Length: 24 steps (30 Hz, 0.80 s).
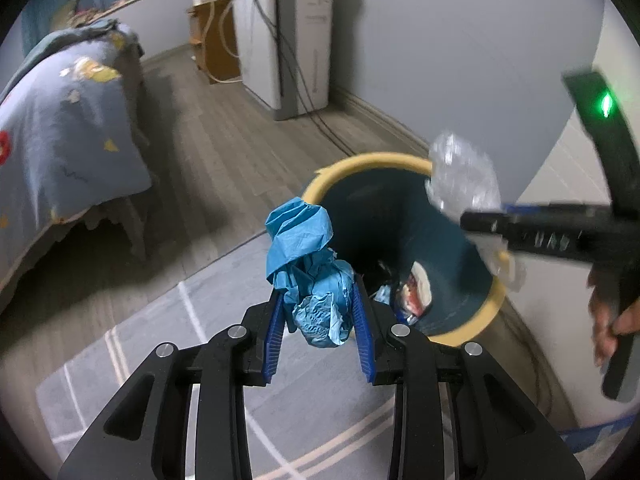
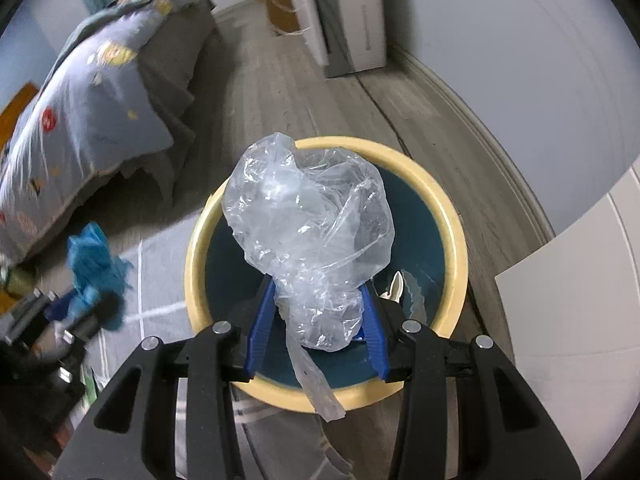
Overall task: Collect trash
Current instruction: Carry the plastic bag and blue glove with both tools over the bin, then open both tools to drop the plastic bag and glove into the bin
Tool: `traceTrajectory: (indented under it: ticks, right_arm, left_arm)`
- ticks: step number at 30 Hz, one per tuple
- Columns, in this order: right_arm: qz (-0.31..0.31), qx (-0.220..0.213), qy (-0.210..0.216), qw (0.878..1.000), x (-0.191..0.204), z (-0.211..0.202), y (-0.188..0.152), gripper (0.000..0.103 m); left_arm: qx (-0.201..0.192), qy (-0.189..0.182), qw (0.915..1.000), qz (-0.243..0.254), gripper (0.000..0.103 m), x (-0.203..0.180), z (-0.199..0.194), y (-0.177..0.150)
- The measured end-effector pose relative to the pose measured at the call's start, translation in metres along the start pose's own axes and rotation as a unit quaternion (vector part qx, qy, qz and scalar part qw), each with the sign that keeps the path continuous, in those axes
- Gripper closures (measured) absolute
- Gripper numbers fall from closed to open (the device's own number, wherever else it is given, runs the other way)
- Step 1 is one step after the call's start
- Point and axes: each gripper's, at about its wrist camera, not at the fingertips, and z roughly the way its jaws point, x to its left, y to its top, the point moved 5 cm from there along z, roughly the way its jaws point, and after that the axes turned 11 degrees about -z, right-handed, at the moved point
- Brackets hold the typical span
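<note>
My left gripper [image 1: 318,312] is shut on a crumpled blue paper wad [image 1: 310,264], held just left of the bin's near rim. The bin [image 1: 492,304] is dark teal inside with a pale yellow rim and has several bits of rubbish at its bottom. My right gripper [image 2: 318,312] is shut on a crumpled clear plastic bag [image 2: 308,216], held directly over the bin's [image 2: 456,232] mouth. The left wrist view shows the right gripper [image 1: 476,222] reaching in from the right with the clear bag [image 1: 460,176] above the far rim. The blue wad [image 2: 94,256] shows blurred at the left of the right wrist view.
A bed with a blue patterned cover [image 1: 60,128] stands to the left. A white appliance [image 1: 292,36] with cables stands by the far wall. The bin sits next to a white panel [image 2: 572,292], on wood floor by a grey rug [image 1: 160,340]. A person's hand [image 1: 616,312] holds the right gripper.
</note>
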Motion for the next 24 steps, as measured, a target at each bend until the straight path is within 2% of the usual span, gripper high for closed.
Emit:
traceTrajectory:
  ticks: [5, 11, 20, 23, 24]
  right_arm:
    - [0.034, -0.003, -0.009, 0.999, -0.018, 0.002, -0.001, 0.062]
    - [0.053, 0.009, -0.017, 0.998, -0.029, 0.009, -0.004, 0.062]
    - [0.06, -0.016, -0.022, 0.998, -0.032, 0.002, 0.001, 0.062]
    - [0.051, -0.026, -0.021, 0.998, -0.03, -0.001, 0.005, 0.062]
    - [0.048, -0.028, -0.022, 0.998, -0.029, -0.001, 0.005, 0.062]
  left_arm:
    - [0.009, -0.003, 0.9994, 0.035, 0.07, -0.017, 0.021, 0.001]
    - [0.007, -0.019, 0.9989, 0.042, 0.07, -0.032, 0.038, 0.012]
    - [-0.005, -0.028, 0.9984, 0.049, 0.07, -0.05, 0.052, 0.016]
    - [-0.009, -0.03, 0.9986, 0.043, 0.062, -0.05, 0.053, 0.015]
    - [-0.01, -0.03, 0.9986, 0.042, 0.054, -0.048, 0.053, 0.014]
